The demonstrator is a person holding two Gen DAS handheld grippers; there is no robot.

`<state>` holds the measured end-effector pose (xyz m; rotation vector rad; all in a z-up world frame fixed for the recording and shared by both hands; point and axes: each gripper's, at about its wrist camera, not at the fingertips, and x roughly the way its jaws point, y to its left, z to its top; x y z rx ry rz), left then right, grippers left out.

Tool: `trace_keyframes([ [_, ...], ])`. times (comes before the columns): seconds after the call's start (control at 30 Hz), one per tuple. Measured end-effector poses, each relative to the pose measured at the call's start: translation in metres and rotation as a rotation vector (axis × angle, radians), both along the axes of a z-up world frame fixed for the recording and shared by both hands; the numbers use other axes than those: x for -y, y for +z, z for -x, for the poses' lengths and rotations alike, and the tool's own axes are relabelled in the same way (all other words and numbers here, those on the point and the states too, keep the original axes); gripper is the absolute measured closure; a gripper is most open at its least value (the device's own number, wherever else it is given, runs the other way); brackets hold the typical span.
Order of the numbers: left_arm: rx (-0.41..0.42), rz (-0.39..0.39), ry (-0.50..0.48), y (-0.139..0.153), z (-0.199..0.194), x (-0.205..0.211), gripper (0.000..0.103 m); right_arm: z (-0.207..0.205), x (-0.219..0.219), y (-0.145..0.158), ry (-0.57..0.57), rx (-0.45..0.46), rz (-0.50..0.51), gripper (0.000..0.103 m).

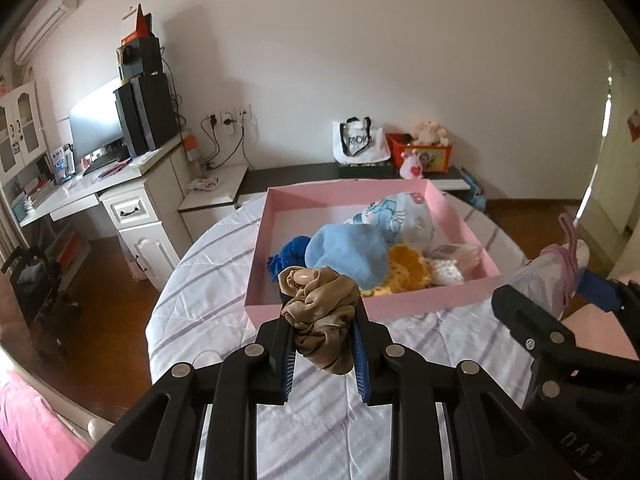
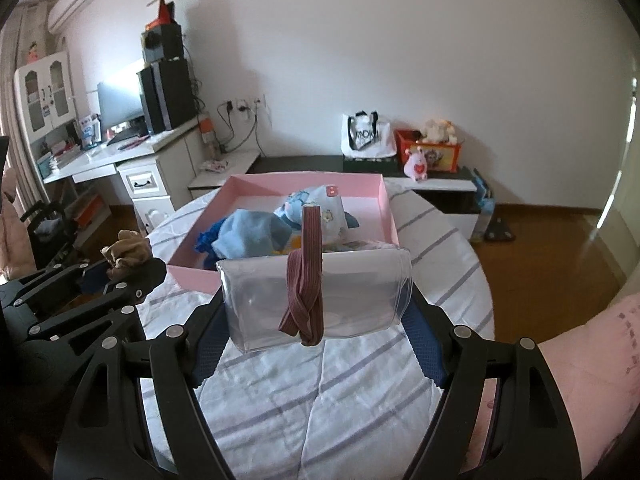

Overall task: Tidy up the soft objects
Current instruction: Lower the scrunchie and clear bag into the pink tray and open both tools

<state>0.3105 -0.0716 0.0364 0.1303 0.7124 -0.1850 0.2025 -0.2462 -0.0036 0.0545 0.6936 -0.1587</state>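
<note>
While several soft items already lie in the pink box (image 1: 372, 312) at the bed's (image 1: 208, 320) far end, two remain outside. The left tongs (image 1: 322, 344) clench balled tan stockings (image 1: 320, 308); the right tongs (image 2: 316, 320) grasp a clear pouch (image 2: 352, 292) with a mauve band (image 2: 306, 292). Both hang short of the box, deposit pending.

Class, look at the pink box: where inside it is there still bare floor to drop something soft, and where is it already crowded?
Bare floor shows in the pink box along its far wall and left wall, behind the blue knit. The near right part is crowded: blue hat, printed cloth, yellow plush piled together. The striped quilt left of the box is also bare.
</note>
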Motion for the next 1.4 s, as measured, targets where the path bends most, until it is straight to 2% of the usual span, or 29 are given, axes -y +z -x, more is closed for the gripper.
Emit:
trace_keyframes([
  [0.2,-0.008,-0.015,0.002,-0.008,-0.059,0.013,0.082,-0.042,0.017,-0.003,-0.026,-0.001,-0.002,0.028],
  [0.43,0.028,-0.037,0.011,-0.002,-0.132,0.019,0.082,-0.093,0.034,0.008,-0.043,0.023,0.016,0.028],
  [0.67,-0.034,-0.063,0.020,-0.022,-0.213,0.025,0.082,-0.145,0.034,0.011,0.000,0.012,0.057,0.028],
  [0.8,-0.078,-0.085,0.040,-0.035,-0.262,0.031,0.082,-0.174,0.034,0.001,0.020,-0.015,0.070,0.028],
  [1.13,-0.148,-0.111,0.015,-0.076,-0.362,0.056,0.082,-0.234,0.034,-0.042,0.085,-0.105,0.062,0.028],
  [1.23,-0.160,-0.118,0.021,-0.088,-0.385,0.057,0.082,-0.244,0.034,-0.053,0.104,-0.130,0.048,0.028],
  [1.4,-0.179,-0.090,0.004,-0.099,-0.399,0.054,0.079,-0.251,0.035,-0.062,0.122,-0.143,0.022,0.027],
])
